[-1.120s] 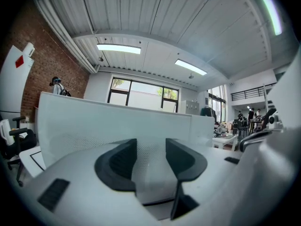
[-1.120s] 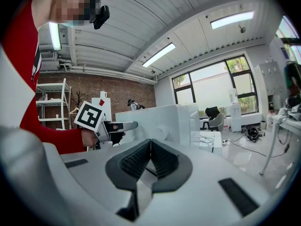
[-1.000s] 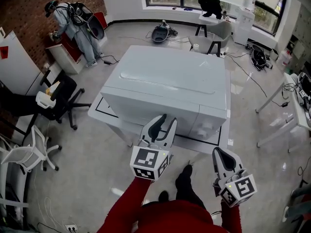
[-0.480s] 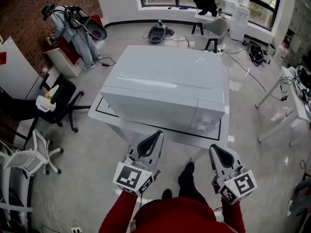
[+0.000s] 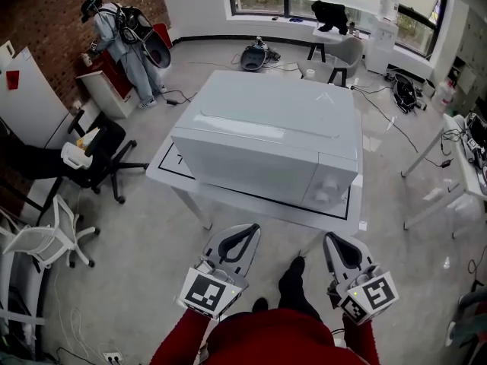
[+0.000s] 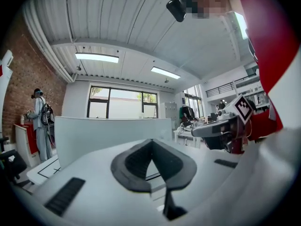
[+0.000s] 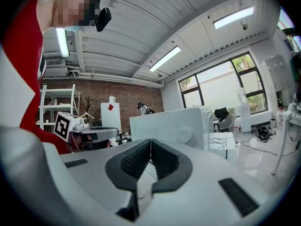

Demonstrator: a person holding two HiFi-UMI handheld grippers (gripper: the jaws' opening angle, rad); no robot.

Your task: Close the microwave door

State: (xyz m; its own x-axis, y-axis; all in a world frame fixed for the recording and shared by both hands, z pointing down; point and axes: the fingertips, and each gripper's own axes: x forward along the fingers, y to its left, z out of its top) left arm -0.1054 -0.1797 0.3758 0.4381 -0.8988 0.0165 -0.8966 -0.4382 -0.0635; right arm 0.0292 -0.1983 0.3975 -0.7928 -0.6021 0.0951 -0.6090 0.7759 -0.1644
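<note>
The white microwave stands on a low white table, and its door lies flush with the front next to the knob panel. Both grippers hang in front of it, apart from it and pointing level at it. My left gripper is shut with nothing in it; in the left gripper view its pads meet at the tip before the microwave. My right gripper is also shut and holds nothing; the microwave's knobs show beyond it.
A person in light clothes works by the brick wall at the back left. Office chairs and a white chair stand at the left. Tables line the right side, and cables lie on the floor behind.
My left gripper has shut and drawn back from the microwave's front toward me. The right gripper has drawn back slightly. The microwave looks the same.
</note>
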